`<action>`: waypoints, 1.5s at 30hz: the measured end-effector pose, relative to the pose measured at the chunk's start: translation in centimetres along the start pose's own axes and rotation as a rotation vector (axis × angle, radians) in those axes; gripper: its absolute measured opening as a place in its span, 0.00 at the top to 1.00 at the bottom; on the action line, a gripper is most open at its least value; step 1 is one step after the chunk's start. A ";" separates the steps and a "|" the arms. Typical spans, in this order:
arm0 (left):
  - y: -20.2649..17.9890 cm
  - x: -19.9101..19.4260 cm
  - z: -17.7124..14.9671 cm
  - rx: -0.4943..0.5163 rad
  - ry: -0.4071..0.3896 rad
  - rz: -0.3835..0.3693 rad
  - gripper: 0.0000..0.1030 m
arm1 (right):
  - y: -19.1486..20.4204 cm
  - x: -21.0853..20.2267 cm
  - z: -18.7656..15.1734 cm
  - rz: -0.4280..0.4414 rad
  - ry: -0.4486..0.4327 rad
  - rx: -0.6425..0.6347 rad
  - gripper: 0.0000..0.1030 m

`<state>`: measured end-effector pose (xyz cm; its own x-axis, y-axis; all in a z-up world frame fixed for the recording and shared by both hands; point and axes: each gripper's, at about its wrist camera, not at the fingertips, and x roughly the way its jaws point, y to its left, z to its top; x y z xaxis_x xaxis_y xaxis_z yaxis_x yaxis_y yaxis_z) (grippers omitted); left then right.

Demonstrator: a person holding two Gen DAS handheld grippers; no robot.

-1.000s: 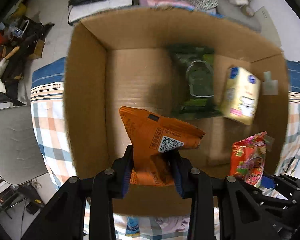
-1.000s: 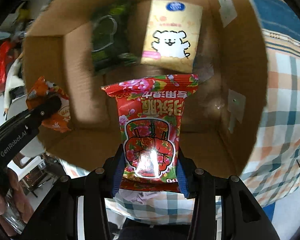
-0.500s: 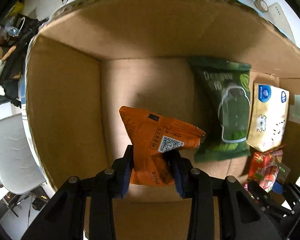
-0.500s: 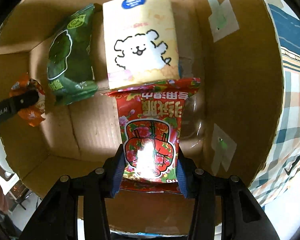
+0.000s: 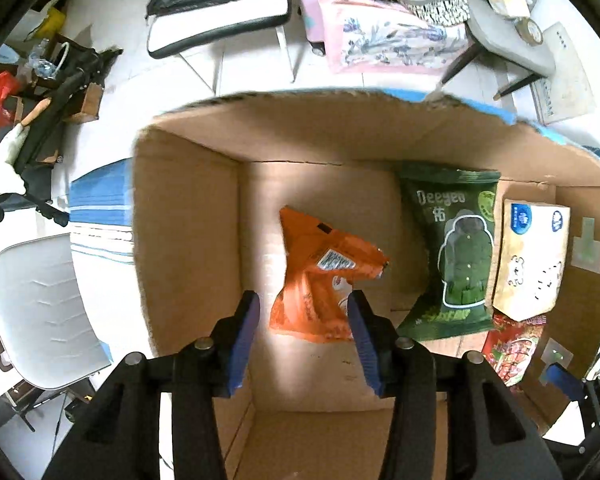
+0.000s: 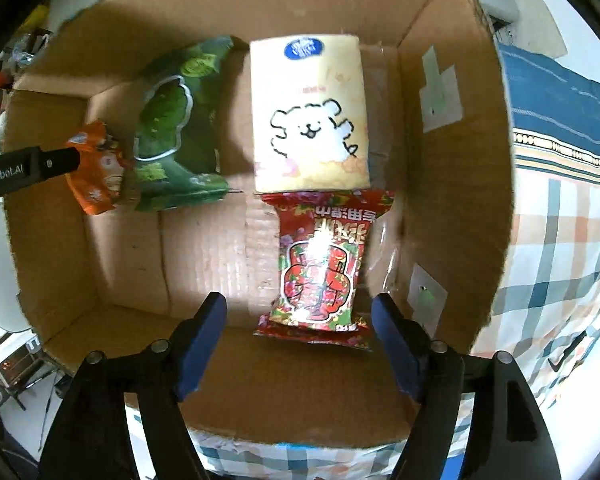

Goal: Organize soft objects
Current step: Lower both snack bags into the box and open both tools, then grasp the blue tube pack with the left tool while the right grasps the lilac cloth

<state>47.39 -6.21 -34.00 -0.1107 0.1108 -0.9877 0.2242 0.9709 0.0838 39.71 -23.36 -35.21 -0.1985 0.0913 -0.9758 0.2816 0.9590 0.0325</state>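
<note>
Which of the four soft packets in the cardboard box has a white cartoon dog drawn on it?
The pale yellow tissue pack, lying between the green packet and the box's right wall, above the red packet.

Both wrist views look down, close, into shared cardboard box (image 5: 188, 240).

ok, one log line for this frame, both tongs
left tongs: open, orange packet between fingers | right tongs: open, red packet lying in cardboard box | green packet, tissue pack inside

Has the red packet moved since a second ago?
Yes. The red packet left the open right gripper and now lies on the box floor below the yellow tissue pack.
</note>
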 end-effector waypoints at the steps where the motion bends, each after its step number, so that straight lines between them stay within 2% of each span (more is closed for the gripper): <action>1: 0.1 -0.5 -0.3 -0.001 -0.005 -0.004 0.56 | 0.1 -0.3 -0.2 -0.001 -0.005 0.000 0.25; 3: 0.0 -1.8 -0.7 0.001 -0.022 -0.013 0.51 | 0.3 -1.5 -0.6 -0.013 -0.027 -0.006 0.24; 5: 0.1 -2.7 -1.5 0.018 -0.038 -0.019 0.47 | 0.7 -2.7 -1.6 -0.012 -0.049 -0.007 0.16; 6: 0.1 -3.0 -2.1 0.024 -0.045 -0.023 0.34 | -0.1 -2.3 -1.8 -0.011 -0.057 -0.012 0.12; 7: 0.1 -3.4 -2.5 0.025 -0.054 -0.026 0.27 | 0.3 -2.8 -2.2 -0.006 -0.063 -0.012 0.12; 8: 0.2 -3.5 -2.4 0.026 -0.063 -0.030 0.14 | 0.7 -3.3 -2.8 0.001 -0.068 -0.012 0.12; 9: 0.3 -4.0 -2.7 0.029 -0.076 -0.033 0.09 | -0.1 -3.4 -2.5 -0.004 -0.074 -0.012 0.11; 12: 0.5 -5.6 -4.4 0.030 -0.116 -0.043 0.09 | 0.1 -4.3 -3.8 -0.007 -0.102 -0.016 0.02; 17: -0.2 -7.7 -6.5 0.059 -0.177 -0.044 0.09 | 0.7 -5.3 -5.1 -0.039 -0.151 -0.019 0.01; 27: -1.0 -11.3 -10.9 0.076 -0.288 -0.049 0.09 | -0.2 -8.0 -7.8 -0.034 -0.242 -0.014 0.01; 31: -0.8 -12.5 -12.8 0.063 -0.324 -0.062 0.09 | 0.1 -9.8 -9.5 -0.012 -0.282 -0.022 0.01; 35: -0.2 -14.5 -15.4 0.042 -0.397 -0.074 0.09 | 0.7 -11.2 -12.3 0.036 -0.320 -0.041 0.01; 40: 1.6 -15.5 -19.8 0.024 -0.453 -0.065 0.09 | 1.9 -9.7 -16.4 0.090 -0.285 -0.077 0.01; 45: 3.6 -11.8 -23.9 -0.001 -0.386 -0.020 0.09 | 2.8 -4.0 -19.7 0.160 -0.152 -0.059 0.01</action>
<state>26.37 1.07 -18.91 0.2576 0.0045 -0.9663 0.2246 0.9723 0.0644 22.81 -15.75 -26.91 -0.0103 0.2062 -0.9785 0.2423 0.9499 0.1977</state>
